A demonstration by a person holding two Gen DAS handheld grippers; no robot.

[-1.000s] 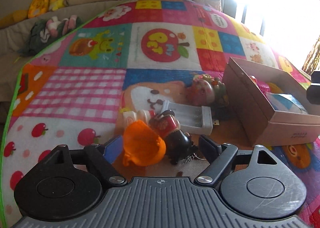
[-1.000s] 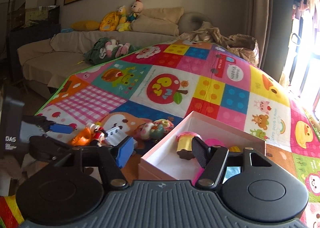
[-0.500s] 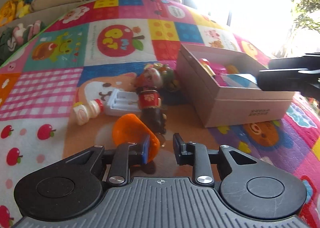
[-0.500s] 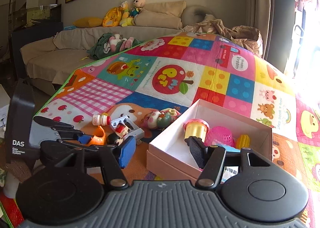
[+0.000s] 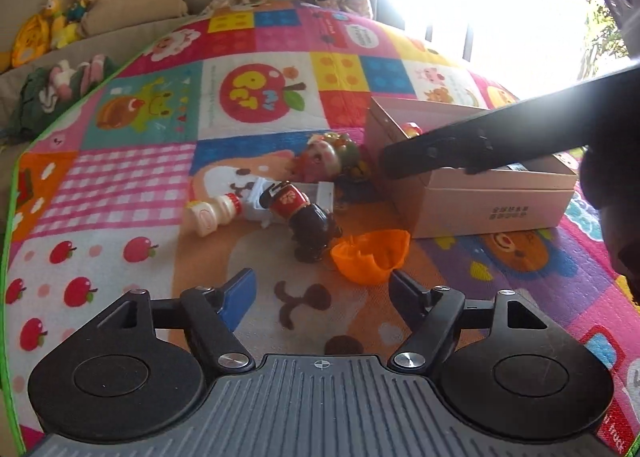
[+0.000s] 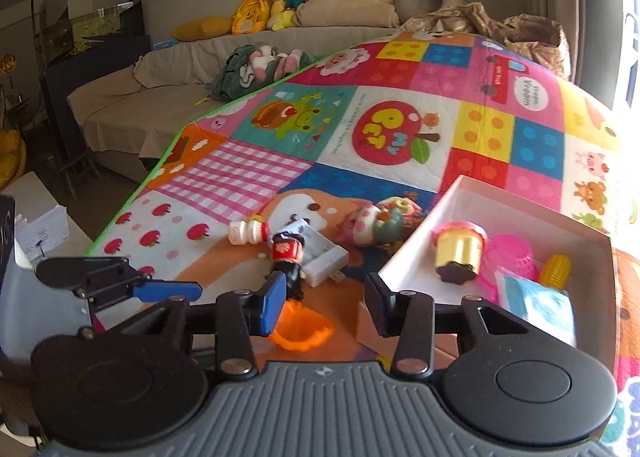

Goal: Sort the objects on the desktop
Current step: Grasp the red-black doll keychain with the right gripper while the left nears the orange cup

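Note:
My left gripper (image 5: pixel 322 293) is open and empty, low over the play mat. An orange cup-shaped toy (image 5: pixel 370 255) lies on the mat just ahead of its right finger. Behind it lie a dark figurine with a red top (image 5: pixel 300 213), a small white bottle (image 5: pixel 212 211), a white charger (image 5: pixel 316 193) and a round pink-green toy (image 5: pixel 326 155). A pink box (image 5: pixel 480 197) stands to the right. My right gripper (image 6: pixel 326 303) is open and empty above the orange toy (image 6: pixel 302 331), beside the box (image 6: pixel 404 257), which holds a cupcake toy (image 6: pixel 458 251) and other items.
The colourful mat (image 5: pixel 160 177) covers the surface; its green edge runs along the left. A sofa with plush toys (image 6: pixel 280 5) stands beyond. The left gripper's finger (image 6: pixel 168 291) shows at the left of the right wrist view. A bright window glares at the right.
My left gripper was closed on the orange toy and has opened; the toy now lies on the mat nearer the box. My right gripper has moved over the toys by the box.

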